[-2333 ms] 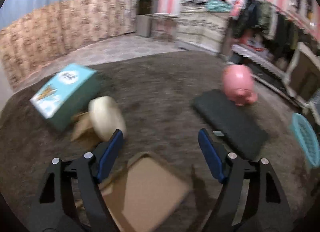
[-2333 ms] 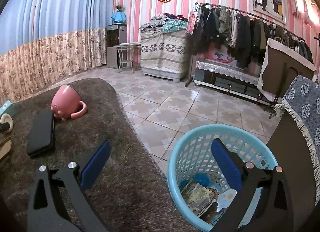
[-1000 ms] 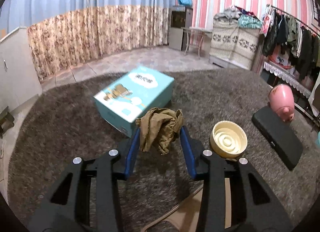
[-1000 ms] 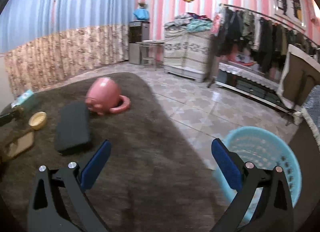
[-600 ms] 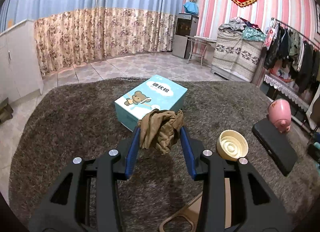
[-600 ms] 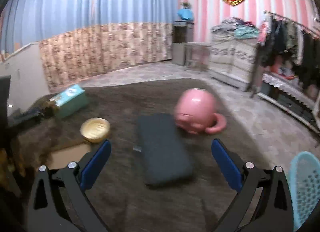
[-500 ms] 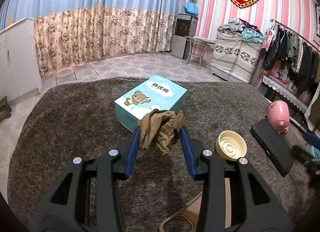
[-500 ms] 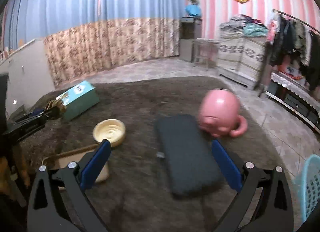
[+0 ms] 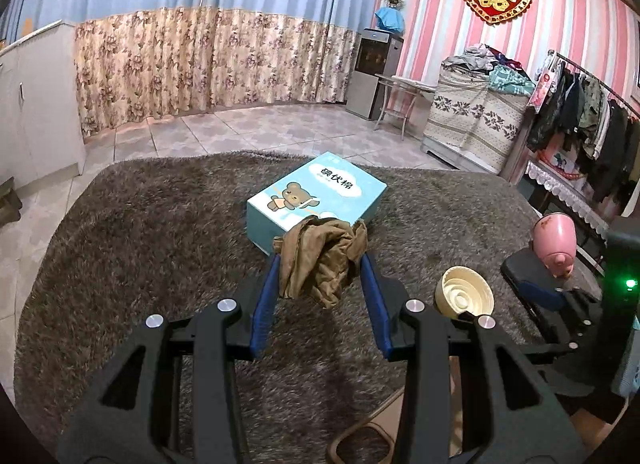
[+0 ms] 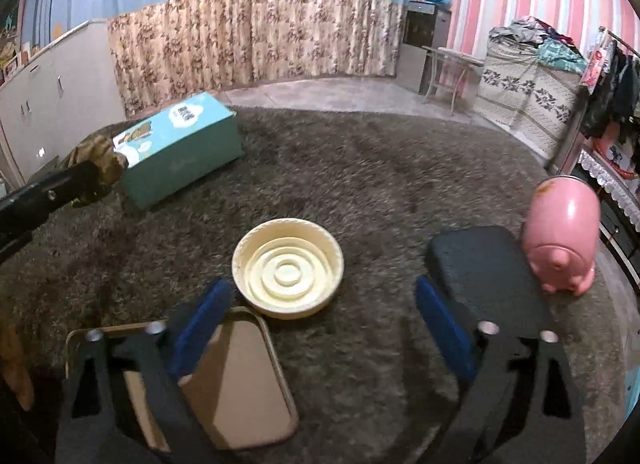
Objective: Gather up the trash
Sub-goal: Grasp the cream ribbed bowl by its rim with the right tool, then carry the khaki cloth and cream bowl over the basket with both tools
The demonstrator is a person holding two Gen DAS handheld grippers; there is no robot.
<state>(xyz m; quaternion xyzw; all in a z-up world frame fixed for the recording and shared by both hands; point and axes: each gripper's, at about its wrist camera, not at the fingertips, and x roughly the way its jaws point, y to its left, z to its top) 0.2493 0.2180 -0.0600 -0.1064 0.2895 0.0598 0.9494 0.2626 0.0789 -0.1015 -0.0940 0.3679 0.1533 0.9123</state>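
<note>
Right wrist: my right hand-held gripper (image 10: 320, 304) swung from basket to bowl (image 10: 288, 267), jaws just narrowing, empty; left hand-held gripper (image 9: 320, 284) grips rag (image 9: 322, 258).

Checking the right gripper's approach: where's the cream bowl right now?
Right wrist view: the cream bowl sits on the rug just ahead of the open right gripper, beside the brown tray, left of the black case.

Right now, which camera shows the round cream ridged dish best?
The right wrist view: the round cream ridged dish lies central and whole on the brown rug, its concentric rings clear, just ahead of the open right gripper. The left wrist view shows it small and partly hidden.
</note>
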